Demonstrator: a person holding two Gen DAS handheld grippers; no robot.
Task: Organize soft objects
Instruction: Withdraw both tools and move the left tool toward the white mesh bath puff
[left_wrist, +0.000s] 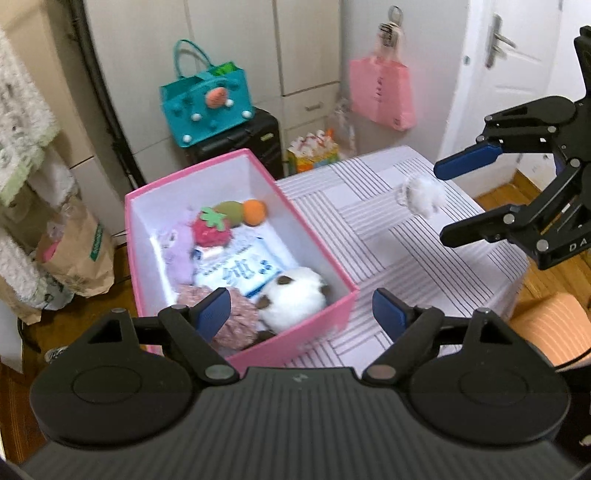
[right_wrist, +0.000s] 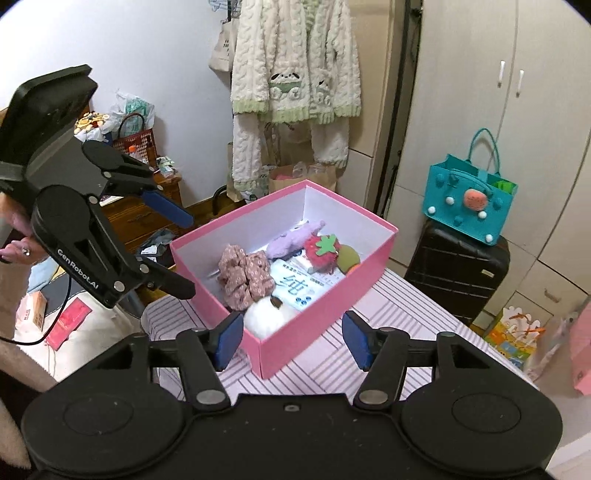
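A pink box (left_wrist: 314, 312) (right_wrist: 317, 332) stands open on the striped table (left_wrist: 399, 258) (right_wrist: 399, 314). Inside lie a strawberry plush (left_wrist: 212, 230) (right_wrist: 321, 249), a purple plush (left_wrist: 177, 254) (right_wrist: 291, 240), a floral scrunchie (left_wrist: 236, 317) (right_wrist: 243, 277), a tissue packet (left_wrist: 240, 269) (right_wrist: 299, 286) and a white plush (left_wrist: 291, 295) (right_wrist: 264, 315). A white pompom (left_wrist: 423, 195) shows blurred just left of my right gripper (left_wrist: 445, 205) (right_wrist: 293, 341), which is open and empty. I cannot tell if the pompom rests on the cloth. My left gripper (left_wrist: 301, 314) (right_wrist: 184, 254) is open over the box's near edge.
A teal bag (left_wrist: 207, 103) (right_wrist: 469, 206) sits on a black suitcase (left_wrist: 243, 142) (right_wrist: 454, 273) behind the table. A pink bag (left_wrist: 382, 92) hangs on the cabinet. Fleece clothes (right_wrist: 291, 74) hang on the wall. A paper bag (left_wrist: 77, 254) stands on the floor at left.
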